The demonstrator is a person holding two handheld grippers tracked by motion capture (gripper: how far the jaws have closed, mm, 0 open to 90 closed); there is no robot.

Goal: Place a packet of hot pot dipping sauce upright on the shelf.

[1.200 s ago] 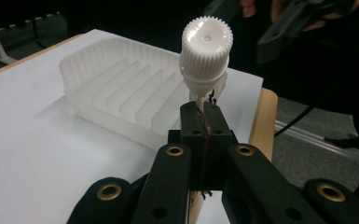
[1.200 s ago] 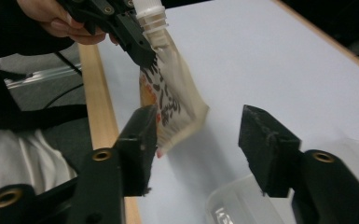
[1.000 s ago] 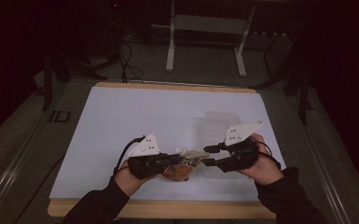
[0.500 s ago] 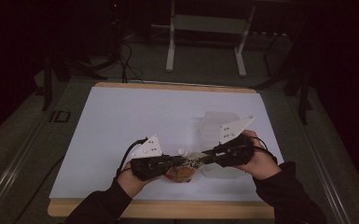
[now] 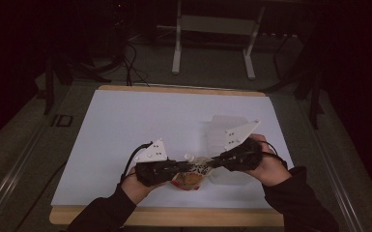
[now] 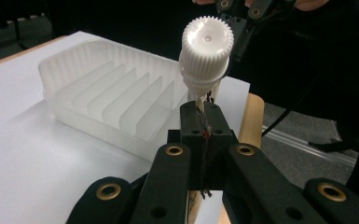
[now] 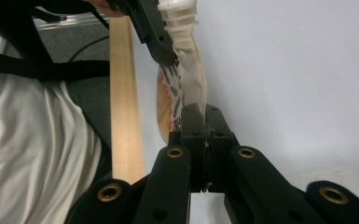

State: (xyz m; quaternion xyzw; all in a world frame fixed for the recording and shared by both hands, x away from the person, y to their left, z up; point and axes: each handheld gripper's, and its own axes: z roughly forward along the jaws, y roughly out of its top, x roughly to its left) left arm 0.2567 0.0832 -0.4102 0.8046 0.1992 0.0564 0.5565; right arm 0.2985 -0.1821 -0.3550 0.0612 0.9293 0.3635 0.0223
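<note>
White surface below: both claws are clamped shut on your soft printed spout pouch with white ribbed cap; left claw below the cap, right claw on the film. Pull apart and it tears.

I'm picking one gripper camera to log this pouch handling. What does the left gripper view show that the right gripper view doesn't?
The left gripper view alone has the pouch's ribbed white cap end-on and the slotted clear plastic rack. The right gripper view alone has the pouch's printed side and the table's wooden edge. Both have a gripper shut on the spouted pouch, the left gripper near the spout, and the white tabletop.
</note>
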